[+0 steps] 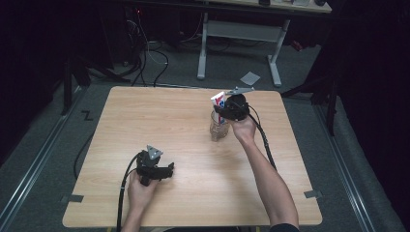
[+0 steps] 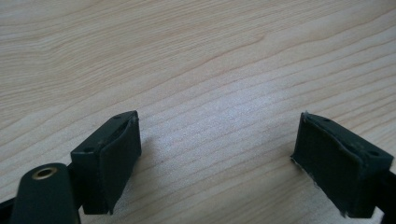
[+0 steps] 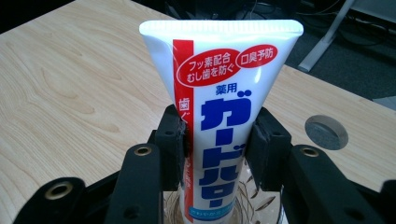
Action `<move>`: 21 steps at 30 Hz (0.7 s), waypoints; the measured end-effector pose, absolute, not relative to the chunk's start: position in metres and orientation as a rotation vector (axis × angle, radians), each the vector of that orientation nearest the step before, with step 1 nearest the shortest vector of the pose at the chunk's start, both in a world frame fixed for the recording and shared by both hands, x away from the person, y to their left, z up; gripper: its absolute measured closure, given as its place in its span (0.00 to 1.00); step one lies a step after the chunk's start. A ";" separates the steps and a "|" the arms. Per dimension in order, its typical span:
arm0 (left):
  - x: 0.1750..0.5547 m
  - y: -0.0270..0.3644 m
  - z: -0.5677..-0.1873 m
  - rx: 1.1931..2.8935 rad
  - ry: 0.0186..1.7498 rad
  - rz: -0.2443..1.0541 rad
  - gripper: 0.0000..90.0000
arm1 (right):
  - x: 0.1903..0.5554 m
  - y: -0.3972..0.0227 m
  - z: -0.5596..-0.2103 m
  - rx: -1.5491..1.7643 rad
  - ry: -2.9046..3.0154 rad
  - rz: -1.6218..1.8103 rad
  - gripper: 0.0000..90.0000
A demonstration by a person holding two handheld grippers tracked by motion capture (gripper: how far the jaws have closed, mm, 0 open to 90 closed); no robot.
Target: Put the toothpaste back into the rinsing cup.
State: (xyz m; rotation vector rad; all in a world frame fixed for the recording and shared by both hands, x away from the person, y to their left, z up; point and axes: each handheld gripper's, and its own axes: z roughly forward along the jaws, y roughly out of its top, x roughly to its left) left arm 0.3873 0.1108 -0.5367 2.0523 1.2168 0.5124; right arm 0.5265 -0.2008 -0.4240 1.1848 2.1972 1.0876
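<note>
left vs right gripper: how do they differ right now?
The left gripper has wide-open jaws with nothing between them; the right gripper grips a toothpaste tube. The left sits low by the table; the right is raised over a glass cup. Both are black and hand-held.

Toothpaste tube (image 3: pixel 219 116) between tongs (image 3: pixel 219 140)

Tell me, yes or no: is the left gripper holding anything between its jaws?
No. In the left gripper view the left gripper has its jaws standing wide apart, with bare wooden table between them.
</note>
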 end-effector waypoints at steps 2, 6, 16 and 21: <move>0.387 0.111 -0.537 2.052 1.217 0.512 0.17 | 0.526 -0.201 -0.425 1.190 2.199 1.086 0.68; 0.387 0.111 -0.537 2.052 1.217 0.512 0.17 | 0.526 -0.201 -0.428 1.190 2.199 1.086 0.68; 0.387 0.111 -0.537 2.053 1.217 0.513 0.17 | 0.525 -0.198 -0.434 1.188 2.213 1.068 0.67; 0.387 0.111 -0.537 2.054 1.216 0.512 0.17 | 0.525 -0.198 -0.436 1.180 2.221 1.054 0.65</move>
